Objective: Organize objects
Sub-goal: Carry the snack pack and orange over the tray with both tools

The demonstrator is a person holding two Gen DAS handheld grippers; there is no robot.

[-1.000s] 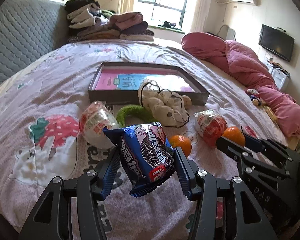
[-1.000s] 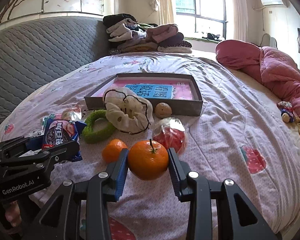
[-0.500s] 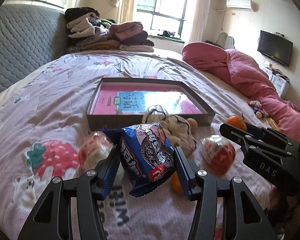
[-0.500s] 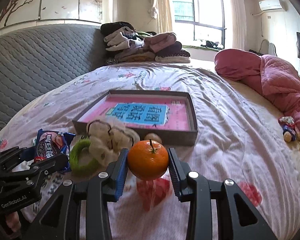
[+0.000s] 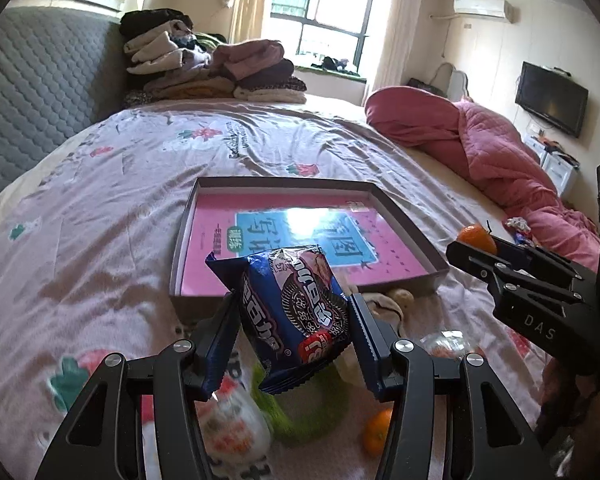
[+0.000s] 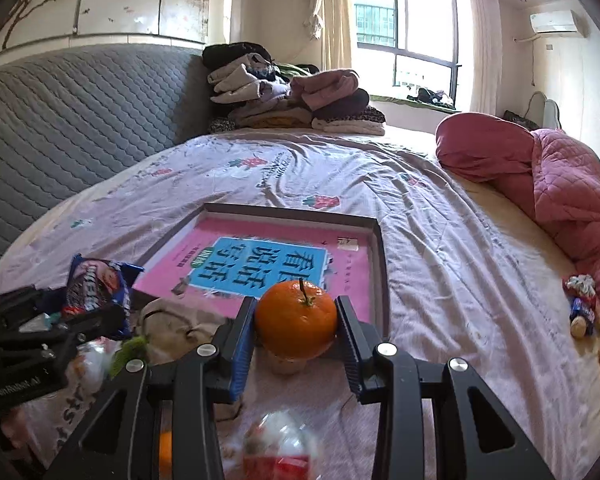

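1. The bed (image 5: 100,208), under a pink strawberry-print sheet, fills both views.
2. A shallow grey tray (image 5: 404,224) with a pink booklet inside lies at 12 o'clock from both grippers.
3. The left gripper (image 5: 294,316) is clenched on a blue cookie packet (image 5: 296,312), held above the tray's near edge.
4. The right gripper (image 6: 296,322) clamps an orange (image 6: 296,322), stem up, above the tray's near right corner.
5. A second orange (image 5: 376,434) lies on the sheet at 5 o'clock from the packet.

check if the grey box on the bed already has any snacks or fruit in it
Not yet. The grey box holds only a pink book; the cookie packet and orange are still gripped above the bed.
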